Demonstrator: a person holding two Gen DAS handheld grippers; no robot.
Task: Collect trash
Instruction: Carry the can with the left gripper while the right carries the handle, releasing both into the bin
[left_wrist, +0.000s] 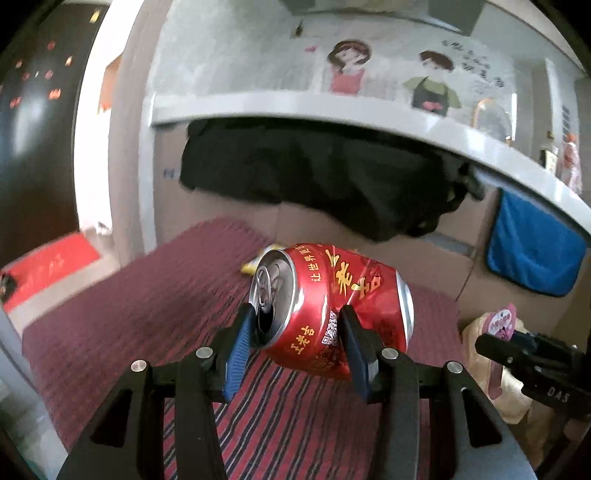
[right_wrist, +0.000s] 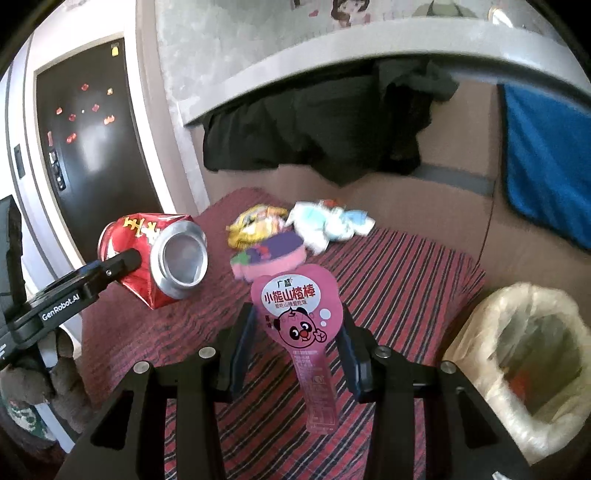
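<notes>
My left gripper is shut on a dented red drink can, held on its side above the red striped cloth. The can also shows in the right wrist view, at the left, with the left gripper's finger on it. My right gripper is shut on a pink lollipop-shaped wrapper, held up above the cloth. In the left wrist view the right gripper appears at the right with the pink wrapper. A bin lined with a pale plastic bag stands at the right.
More trash lies on the cloth beyond the right gripper: a yellow snack packet, a purple and pink wrapper and crumpled white and blue paper. Cardboard panels, a black cloth and a blue towel hang behind.
</notes>
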